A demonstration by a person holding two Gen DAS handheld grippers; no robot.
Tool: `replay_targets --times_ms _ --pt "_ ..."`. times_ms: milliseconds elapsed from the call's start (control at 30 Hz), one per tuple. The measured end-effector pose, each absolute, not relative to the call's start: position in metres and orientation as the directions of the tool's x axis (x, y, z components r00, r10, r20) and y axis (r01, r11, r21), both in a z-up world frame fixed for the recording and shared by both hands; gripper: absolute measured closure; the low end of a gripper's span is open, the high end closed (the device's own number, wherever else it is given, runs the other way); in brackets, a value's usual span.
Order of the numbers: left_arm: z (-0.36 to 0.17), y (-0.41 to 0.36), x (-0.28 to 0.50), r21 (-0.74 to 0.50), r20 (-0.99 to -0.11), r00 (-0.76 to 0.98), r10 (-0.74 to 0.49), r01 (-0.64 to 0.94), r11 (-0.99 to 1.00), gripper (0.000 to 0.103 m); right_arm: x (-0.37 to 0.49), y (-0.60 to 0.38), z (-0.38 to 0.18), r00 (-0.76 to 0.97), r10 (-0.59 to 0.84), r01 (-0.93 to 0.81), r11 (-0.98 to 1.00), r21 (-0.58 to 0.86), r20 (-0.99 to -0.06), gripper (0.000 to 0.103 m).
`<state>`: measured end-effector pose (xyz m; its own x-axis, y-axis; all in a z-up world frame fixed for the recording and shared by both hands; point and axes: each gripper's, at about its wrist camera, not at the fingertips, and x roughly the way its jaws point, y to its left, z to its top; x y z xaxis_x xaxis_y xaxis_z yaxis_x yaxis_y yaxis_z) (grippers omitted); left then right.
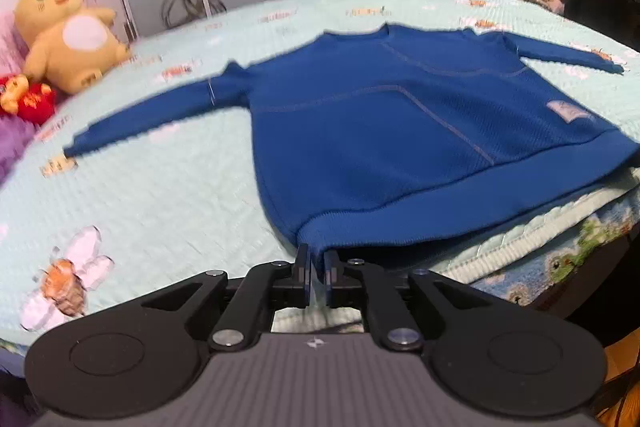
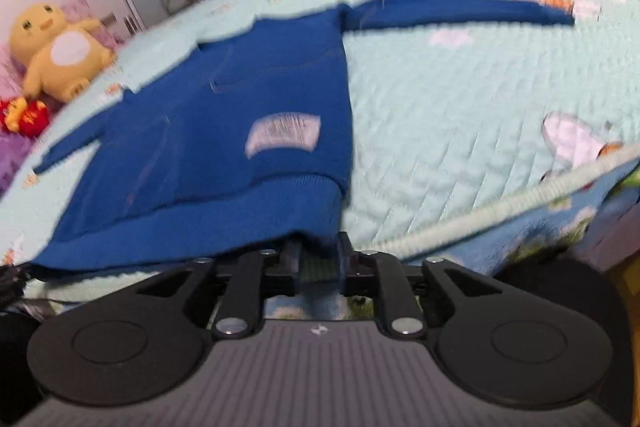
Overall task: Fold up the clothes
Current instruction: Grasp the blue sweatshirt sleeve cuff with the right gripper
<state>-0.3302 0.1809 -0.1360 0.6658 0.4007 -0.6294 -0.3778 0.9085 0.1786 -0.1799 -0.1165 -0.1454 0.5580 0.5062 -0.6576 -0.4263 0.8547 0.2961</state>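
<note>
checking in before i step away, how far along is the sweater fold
Done: the blue sweater lies flat on the bed, sleeves spread. In hand: the left gripper and right gripper each pinch a hem corner. Left: every fold; none shows yet.

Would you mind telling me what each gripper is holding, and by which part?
Both hold the blue sweater by its ribbed hem: the left gripper at the left corner, the right gripper at the right corner.
</note>
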Motion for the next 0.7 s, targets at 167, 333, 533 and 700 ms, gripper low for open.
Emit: replay_targets --times_ms 167,333,533,700 --pt "-0.115 0.184 -0.343 0.186 -0.585 0.687 0.431 -0.403 0.896 0.084 -0.185 -0.120 -0.126 0.612 0.520 -0.458 0.847 0.269 -0.596 0.069" --pt "-0.097 0.182 -0.343 0.191 -0.537 0.713 0.450 -0.417 0.889 0.084 -0.185 -0.113 -0.111 0.641 0.546 -0.485 0.833 0.268 -0.539 0.063" --pt "-0.099 0.176 -0.328 0.173 -0.528 0.746 0.406 -0.374 0.911 0.080 -0.181 -0.094 -0.119 0.626 0.539 -0.499 0.832 0.242 -0.563 0.053" --pt "-0.138 0.172 -0.309 0.213 -0.628 0.684 0.372 -0.309 0.927 0.067 -0.164 -0.110 -0.156 0.553 0.448 -0.354 0.890 0.288 -0.702 0.054"
